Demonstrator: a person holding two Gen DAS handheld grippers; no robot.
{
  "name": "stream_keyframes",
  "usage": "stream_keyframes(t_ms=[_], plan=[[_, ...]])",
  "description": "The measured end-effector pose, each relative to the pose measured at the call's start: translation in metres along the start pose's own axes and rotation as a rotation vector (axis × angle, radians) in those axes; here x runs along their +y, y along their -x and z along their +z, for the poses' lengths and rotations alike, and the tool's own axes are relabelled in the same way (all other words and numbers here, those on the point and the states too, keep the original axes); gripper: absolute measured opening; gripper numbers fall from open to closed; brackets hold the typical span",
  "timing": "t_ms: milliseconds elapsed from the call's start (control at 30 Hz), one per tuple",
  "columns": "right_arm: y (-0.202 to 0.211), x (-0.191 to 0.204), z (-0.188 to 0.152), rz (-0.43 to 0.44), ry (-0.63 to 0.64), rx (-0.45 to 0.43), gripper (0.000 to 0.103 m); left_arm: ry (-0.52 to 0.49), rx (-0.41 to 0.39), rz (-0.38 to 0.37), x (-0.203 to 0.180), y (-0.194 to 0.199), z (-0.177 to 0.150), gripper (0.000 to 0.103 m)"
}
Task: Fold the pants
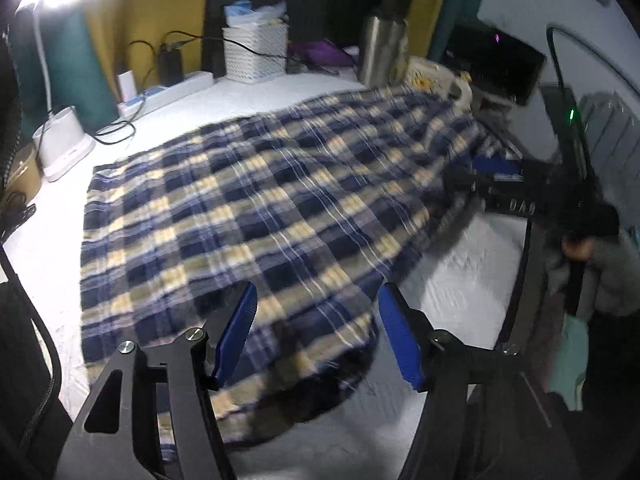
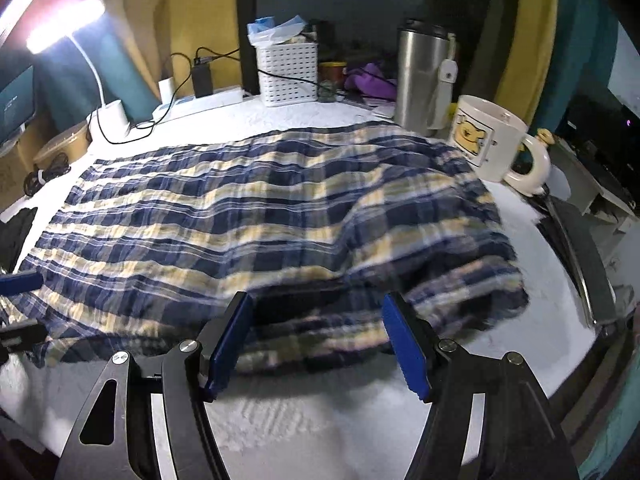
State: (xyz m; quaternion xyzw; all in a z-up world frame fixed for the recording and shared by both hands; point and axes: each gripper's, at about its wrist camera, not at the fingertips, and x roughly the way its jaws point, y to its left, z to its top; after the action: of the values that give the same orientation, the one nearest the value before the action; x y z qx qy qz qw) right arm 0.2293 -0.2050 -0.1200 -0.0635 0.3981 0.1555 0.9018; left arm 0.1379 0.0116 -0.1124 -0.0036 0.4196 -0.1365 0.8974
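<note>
I count one pair of plaid pants (image 2: pixel 256 216), one steel tumbler (image 2: pixel 420 76) and one mug (image 2: pixel 490 140). One white basket (image 2: pixel 288 74), one desk lamp (image 2: pixel 80 28) (lit).

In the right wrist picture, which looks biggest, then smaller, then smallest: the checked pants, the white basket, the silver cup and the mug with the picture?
1. Checked pants, by far the biggest.
2. Silver cup and white basket: too alike to rank.
3. Mug looks smallest, though it is nearer the camera.

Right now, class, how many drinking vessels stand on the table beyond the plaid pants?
2: a steel tumbler at the back right, and a white cartoon mug just right of it, beside the pants' far corner. Others may be hidden.
</note>
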Motion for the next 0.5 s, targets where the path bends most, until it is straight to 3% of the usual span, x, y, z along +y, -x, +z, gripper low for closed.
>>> stream_keyframes(t_ms=[167,200,233,300,500], plan=[[0.006,-0.008,-0.011,0.0,-0.015,-0.008,0.069,-0.086,-0.011,0.026,-0.019,-0.001,-0.01,0.063],[0.006,-0.009,-0.013,0.0,-0.018,-0.008,0.069,-0.111,-0.016,0.035,-0.022,-0.002,-0.012,0.058],[0.006,-0.01,-0.014,0.0,-0.022,-0.007,0.069,-0.137,-0.013,0.049,-0.026,-0.005,-0.015,0.041],[0.008,-0.011,-0.018,0.003,-0.027,-0.007,0.069,-0.152,0.016,0.075,-0.027,-0.013,-0.018,0.017],[0.012,-0.008,-0.022,0.009,-0.013,-0.006,0.069,-0.177,-0.013,0.101,-0.033,-0.005,-0.028,0.008]])
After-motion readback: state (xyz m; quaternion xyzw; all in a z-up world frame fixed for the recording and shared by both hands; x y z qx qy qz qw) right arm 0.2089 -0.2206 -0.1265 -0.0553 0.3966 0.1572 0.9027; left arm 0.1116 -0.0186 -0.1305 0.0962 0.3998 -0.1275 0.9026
